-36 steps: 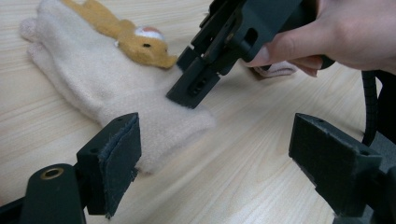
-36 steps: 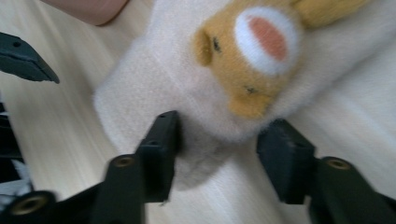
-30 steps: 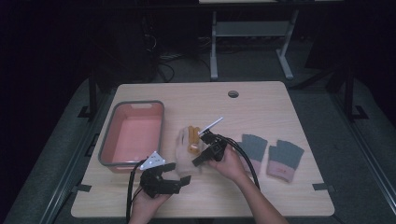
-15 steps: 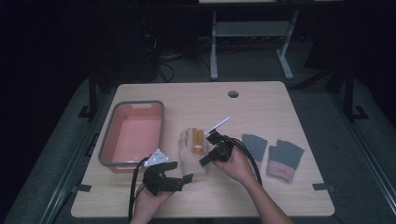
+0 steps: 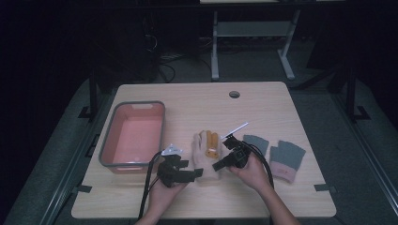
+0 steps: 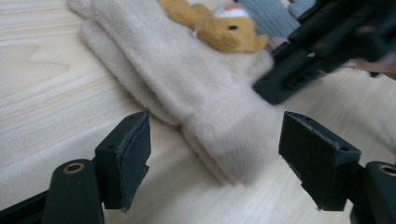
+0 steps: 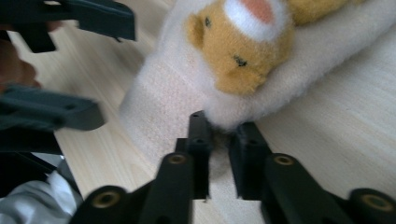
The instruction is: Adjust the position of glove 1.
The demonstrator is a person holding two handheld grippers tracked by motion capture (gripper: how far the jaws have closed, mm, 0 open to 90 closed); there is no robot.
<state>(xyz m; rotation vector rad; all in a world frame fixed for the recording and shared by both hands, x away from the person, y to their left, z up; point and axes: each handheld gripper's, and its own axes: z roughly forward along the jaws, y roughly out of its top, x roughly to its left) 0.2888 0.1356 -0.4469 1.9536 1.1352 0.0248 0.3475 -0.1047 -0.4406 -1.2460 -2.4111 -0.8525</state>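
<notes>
Cream mitten (image 5: 206,157) on table (image 5: 263,108), right gripper (image 7: 219,135) pinching its edge, left gripper (image 6: 215,158) jaws apart at its cuff, pink tub (image 5: 133,136) left.

table far half: bare wood of the table (image 5: 263,105) from the tray across to the right edge, open to pass; only a cable hole (image 5: 234,94) there
left side: pink tray (image 5: 133,136) stands along the left edge, walls block a low sweep
centre: cream mitten (image 5: 205,157) with orange plush toy (image 5: 211,143) on it, flanked by left gripper (image 5: 187,174) and right gripper (image 5: 220,164)
right side: two grey gloves (image 5: 277,152) lie flat, low obstacle
front edge: forearms come in here; bare strips at both corners
</notes>
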